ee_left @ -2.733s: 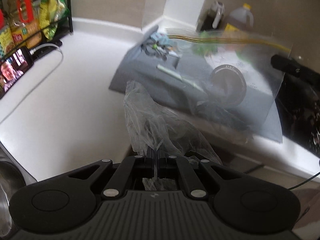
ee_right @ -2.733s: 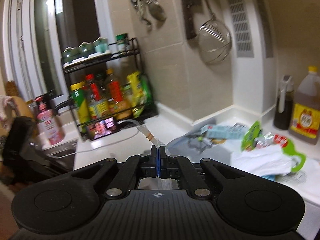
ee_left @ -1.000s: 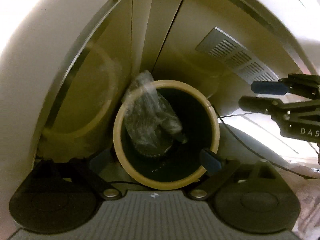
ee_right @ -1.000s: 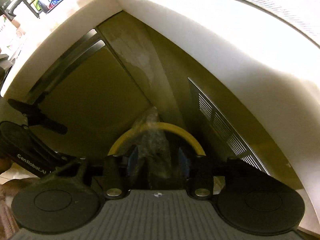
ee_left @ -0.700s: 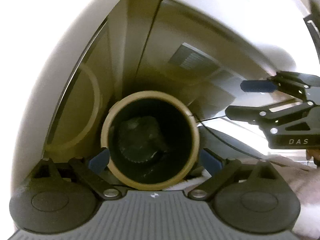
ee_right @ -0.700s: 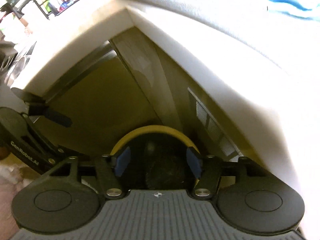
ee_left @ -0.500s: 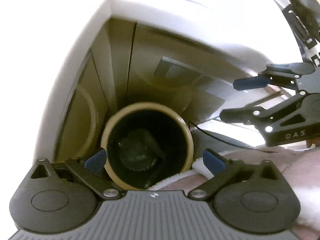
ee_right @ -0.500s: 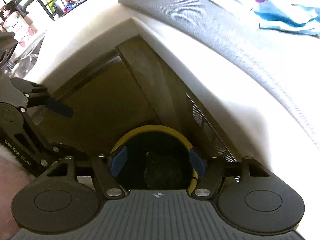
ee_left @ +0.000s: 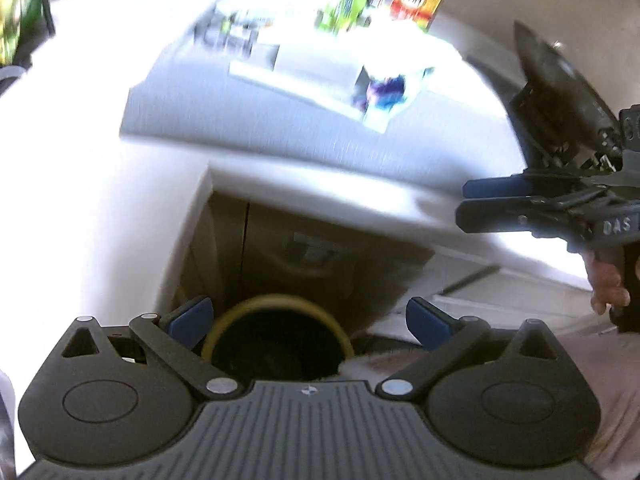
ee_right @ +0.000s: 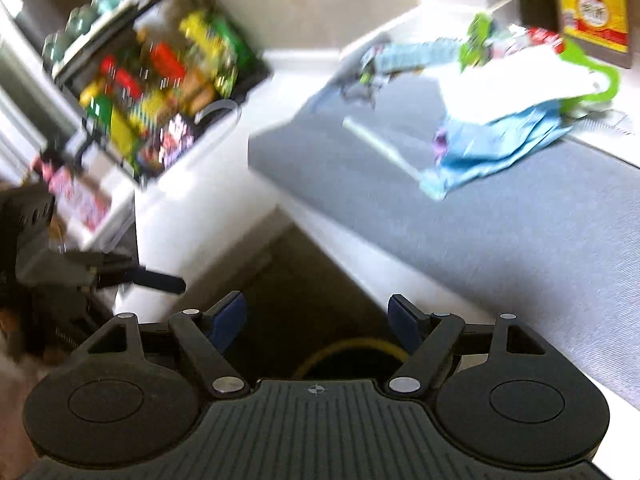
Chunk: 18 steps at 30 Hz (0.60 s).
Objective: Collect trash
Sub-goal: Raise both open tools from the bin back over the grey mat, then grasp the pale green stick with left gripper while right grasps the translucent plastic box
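Two grippers, both empty. Left gripper (ee_left: 308,320): jaws spread wide, nothing between the pads. Right gripper (ee_right: 318,320): jaws opening, already well apart, nothing between them.

Landmark: the yellow-rimmed bin (ee_left: 276,336), standing on the floor below the counter edge. Both grippers hang above it, angled downward; its rim shows just past each gripper's body, and again in the right wrist view (ee_right: 352,350). Interior is dark; contents cannot be made out.

Remaining trash lies up and beyond the bin, on the grey mat (ee_right: 500,220) covering the counter top:
- blue wrapper (ee_right: 492,144), crumpled, nearest the mat's front edge; purple scrap at its near corner.
- white bag (ee_right: 516,80) just behind the blue wrapper, with a green handle-like loop at its far side.
- pale straw-like stick (ee_right: 380,144) beside the blue wrapper, toward the spice rack (ee_right: 156,84); long axis runs diagonally, far end toward the rack, near end toward the wrapper.
- small clutter heap (ee_right: 372,64) at the mat's far corner; too blurred to name.

Judgement: next pick needs a reach up and forward, away from the bin. Blue wrapper sits ahead-right of the right gripper, which seems the nearer one; in the left wrist view the same wrapper (ee_left: 384,92) lies further off, right of centre. Stick would want jaws set across its diagonal.
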Each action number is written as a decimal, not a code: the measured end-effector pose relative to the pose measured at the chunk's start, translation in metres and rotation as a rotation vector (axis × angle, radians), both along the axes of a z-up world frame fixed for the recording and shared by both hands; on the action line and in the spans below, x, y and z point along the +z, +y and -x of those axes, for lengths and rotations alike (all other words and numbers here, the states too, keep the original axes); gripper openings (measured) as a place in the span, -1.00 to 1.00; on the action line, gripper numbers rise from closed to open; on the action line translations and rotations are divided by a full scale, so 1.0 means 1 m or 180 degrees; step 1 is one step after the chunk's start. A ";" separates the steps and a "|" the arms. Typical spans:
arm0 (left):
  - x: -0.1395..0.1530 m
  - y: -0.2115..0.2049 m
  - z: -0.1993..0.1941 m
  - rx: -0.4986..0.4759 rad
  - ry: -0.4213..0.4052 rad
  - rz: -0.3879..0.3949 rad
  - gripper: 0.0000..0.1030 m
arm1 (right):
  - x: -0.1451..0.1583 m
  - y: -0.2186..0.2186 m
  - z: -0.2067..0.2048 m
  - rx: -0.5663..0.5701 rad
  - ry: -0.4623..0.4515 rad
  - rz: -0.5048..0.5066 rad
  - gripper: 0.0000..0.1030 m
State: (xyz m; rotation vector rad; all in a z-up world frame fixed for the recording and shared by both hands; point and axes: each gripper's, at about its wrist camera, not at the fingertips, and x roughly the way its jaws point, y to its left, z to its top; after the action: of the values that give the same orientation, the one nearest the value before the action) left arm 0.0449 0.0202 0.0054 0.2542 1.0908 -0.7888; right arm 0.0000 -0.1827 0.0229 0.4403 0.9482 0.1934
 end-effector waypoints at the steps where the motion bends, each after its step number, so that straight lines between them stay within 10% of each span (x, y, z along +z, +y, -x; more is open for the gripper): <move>1: 0.007 -0.003 0.002 0.0022 -0.0110 0.0016 0.99 | 0.002 0.000 -0.001 -0.0062 -0.0051 0.0009 0.57; 7: 0.039 -0.009 0.000 0.0235 -0.0650 0.0219 0.99 | 0.015 -0.021 0.002 -0.0353 -0.0347 0.0179 0.71; 18: 0.065 0.003 -0.036 0.0788 -0.0803 0.0299 0.99 | 0.032 -0.026 -0.040 -0.0278 -0.0769 0.0700 0.76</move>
State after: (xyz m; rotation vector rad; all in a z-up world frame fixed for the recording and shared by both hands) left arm 0.0809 0.0236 0.0700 0.1315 0.8262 -0.5673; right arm 0.0396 -0.2085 0.0553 0.2480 0.7023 0.0599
